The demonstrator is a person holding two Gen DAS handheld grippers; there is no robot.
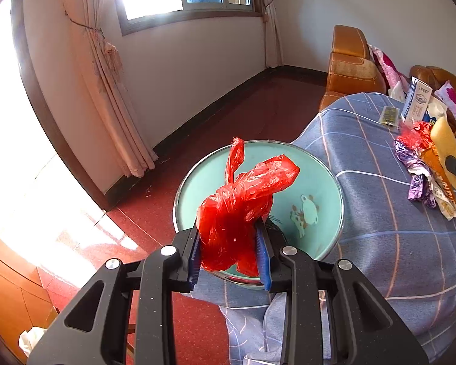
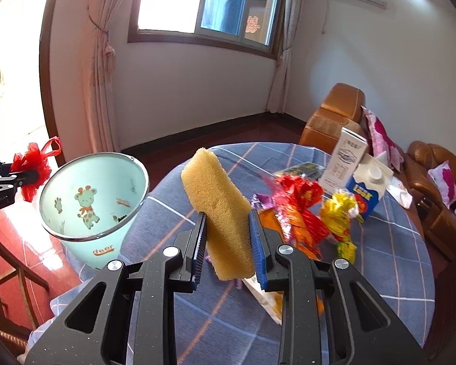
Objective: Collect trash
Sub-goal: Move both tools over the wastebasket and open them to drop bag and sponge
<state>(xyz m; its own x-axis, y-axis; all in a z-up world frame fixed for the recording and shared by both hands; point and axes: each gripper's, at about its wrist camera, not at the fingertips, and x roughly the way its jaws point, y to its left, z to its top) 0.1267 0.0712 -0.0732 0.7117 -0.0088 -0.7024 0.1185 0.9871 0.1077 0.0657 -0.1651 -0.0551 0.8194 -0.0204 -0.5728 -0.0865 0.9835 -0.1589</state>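
My left gripper (image 1: 229,252) is shut on a crumpled red plastic bag (image 1: 240,206) and holds it above the open mouth of a mint-green bin (image 1: 325,182) with cartoon animals. The bin (image 2: 91,200) stands at the table's left edge; the bag (image 2: 33,164) shows just left of its rim in the right wrist view. My right gripper (image 2: 228,246) is shut on a yellow sponge (image 2: 219,210), held upright above the table. Crumpled wrappers (image 2: 301,210) lie on the cloth just right of the sponge.
A blue checked cloth (image 2: 389,243) covers the table. A white box (image 2: 346,158) and a blue-and-white carton (image 2: 367,188) stand at the back right. An orange sofa (image 2: 334,115) with pink cushions is behind. Red floor (image 1: 197,121) lies to the left.
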